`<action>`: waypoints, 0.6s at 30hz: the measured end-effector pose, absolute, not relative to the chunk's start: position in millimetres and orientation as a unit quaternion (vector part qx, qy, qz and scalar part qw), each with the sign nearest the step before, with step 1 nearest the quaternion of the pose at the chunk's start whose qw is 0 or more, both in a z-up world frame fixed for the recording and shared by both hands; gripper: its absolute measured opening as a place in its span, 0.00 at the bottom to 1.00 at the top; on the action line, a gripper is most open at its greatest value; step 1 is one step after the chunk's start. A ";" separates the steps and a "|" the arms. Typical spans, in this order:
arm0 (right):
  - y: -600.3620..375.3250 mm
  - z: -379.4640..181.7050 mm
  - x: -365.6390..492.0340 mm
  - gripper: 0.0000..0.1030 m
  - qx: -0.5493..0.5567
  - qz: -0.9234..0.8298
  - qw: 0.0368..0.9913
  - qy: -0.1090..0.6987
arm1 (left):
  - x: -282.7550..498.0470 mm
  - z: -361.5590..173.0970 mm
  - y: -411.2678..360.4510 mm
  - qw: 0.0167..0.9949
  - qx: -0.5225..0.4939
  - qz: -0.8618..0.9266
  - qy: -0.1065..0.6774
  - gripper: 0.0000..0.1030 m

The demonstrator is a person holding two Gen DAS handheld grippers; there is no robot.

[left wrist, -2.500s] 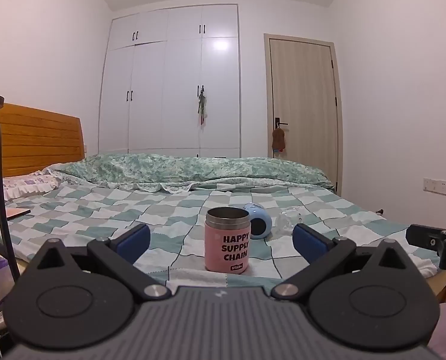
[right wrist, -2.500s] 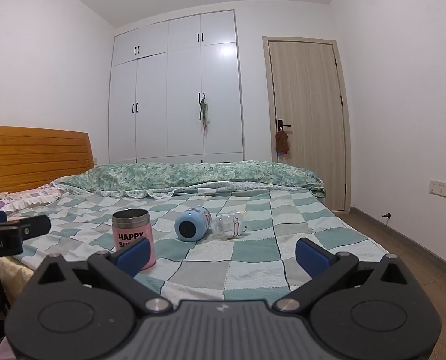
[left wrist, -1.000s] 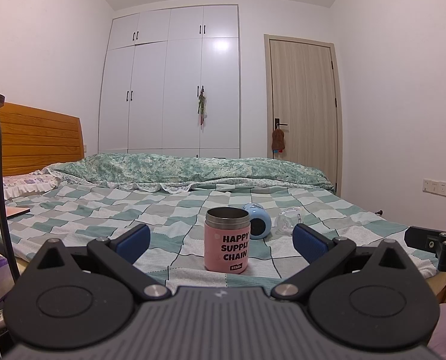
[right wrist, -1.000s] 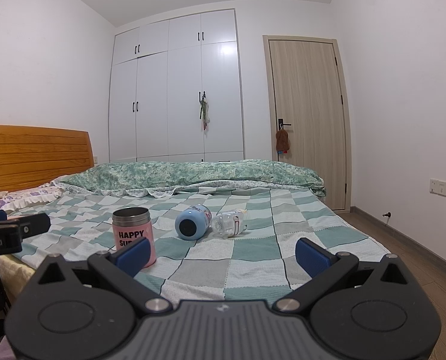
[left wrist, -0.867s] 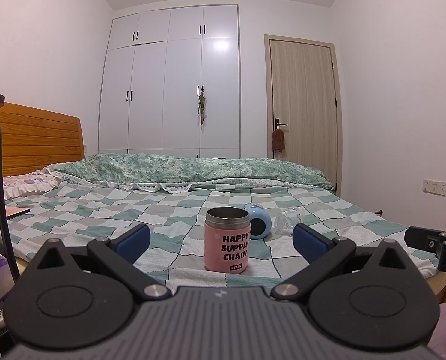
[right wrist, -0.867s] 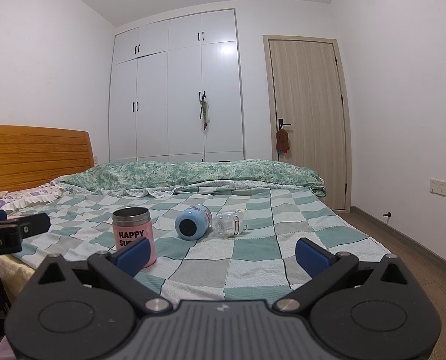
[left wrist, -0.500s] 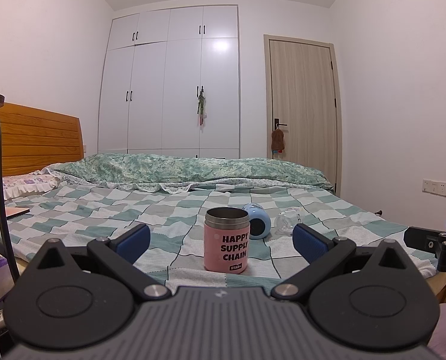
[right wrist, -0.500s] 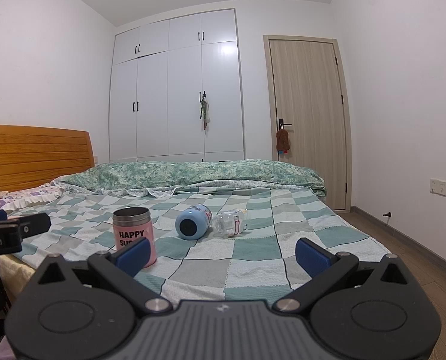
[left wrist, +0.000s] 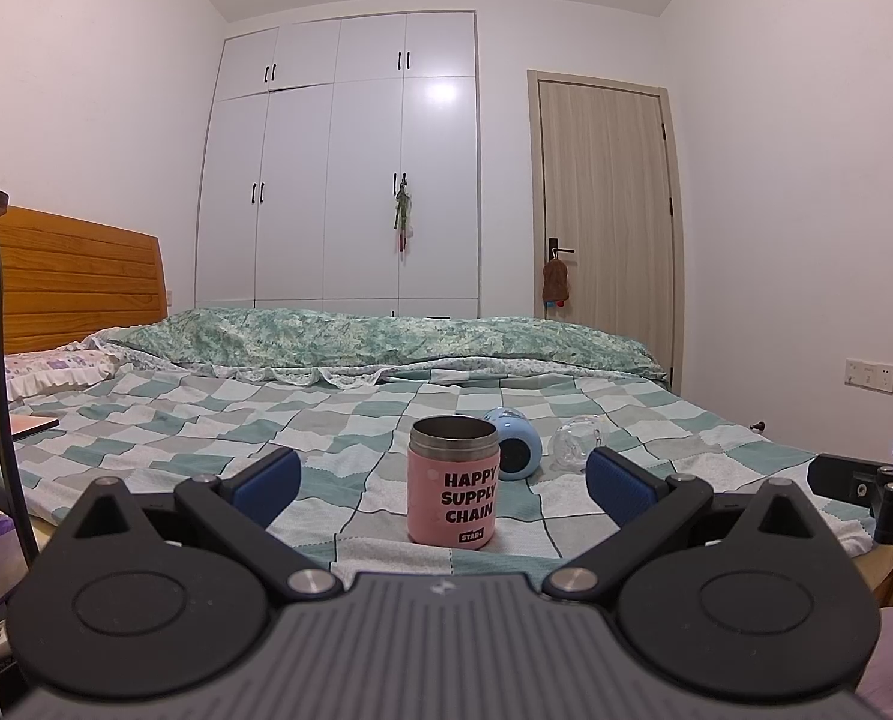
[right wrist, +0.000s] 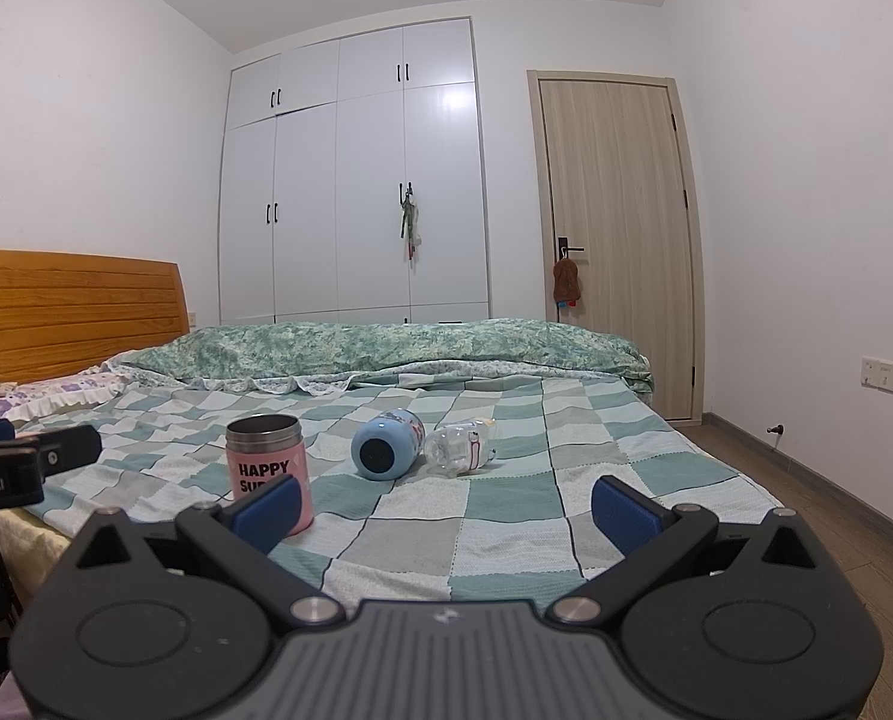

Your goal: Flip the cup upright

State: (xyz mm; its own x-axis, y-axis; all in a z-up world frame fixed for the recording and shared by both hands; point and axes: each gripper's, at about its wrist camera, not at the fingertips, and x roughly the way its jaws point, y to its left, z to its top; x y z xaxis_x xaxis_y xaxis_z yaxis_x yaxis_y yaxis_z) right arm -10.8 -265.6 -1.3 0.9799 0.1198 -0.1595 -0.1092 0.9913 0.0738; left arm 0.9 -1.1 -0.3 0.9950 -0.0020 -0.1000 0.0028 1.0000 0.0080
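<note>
A pink cup (left wrist: 453, 483) lettered "HAPPY SUPPLY CHAIN" stands upright with its steel rim up on the checked bedspread (left wrist: 218, 426). It also shows in the right wrist view (right wrist: 266, 462). A light blue cup (right wrist: 386, 443) lies on its side behind it, its round end facing me; in the left wrist view (left wrist: 515, 441) the pink cup partly hides it. My left gripper (left wrist: 440, 477) is open and empty, just short of the pink cup. My right gripper (right wrist: 443, 501) is open and empty over the bed's near edge, right of the pink cup.
A clear plastic bottle (right wrist: 460, 447) lies on its side right of the blue cup. A folded green quilt (right wrist: 386, 348) runs across the far side of the bed. A black stand pole (left wrist: 2, 360) and a wooden headboard (left wrist: 80, 282) are at left. Wooden floor (right wrist: 836, 504) is at right.
</note>
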 end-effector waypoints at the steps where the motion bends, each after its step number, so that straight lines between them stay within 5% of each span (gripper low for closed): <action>1: -265.6 -1.4 -10.8 1.00 0.032 0.058 0.994 0.082 | 1.1 -0.4 -1.5 0.999 0.004 -0.001 0.050 1.00; 18: -266.4 1.2 -7.9 1.00 0.032 0.057 0.994 0.086 | 6.1 3.4 -6.0 0.998 0.008 -0.007 0.055 1.00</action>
State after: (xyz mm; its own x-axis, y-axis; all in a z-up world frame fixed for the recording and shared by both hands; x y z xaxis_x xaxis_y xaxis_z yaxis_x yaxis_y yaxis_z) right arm -7.9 -266.4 1.2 0.9786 0.1196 -0.1672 -0.1084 0.9913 0.0744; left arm 6.1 -6.0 3.4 0.9940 -0.0128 -0.1091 0.0146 0.9998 0.0158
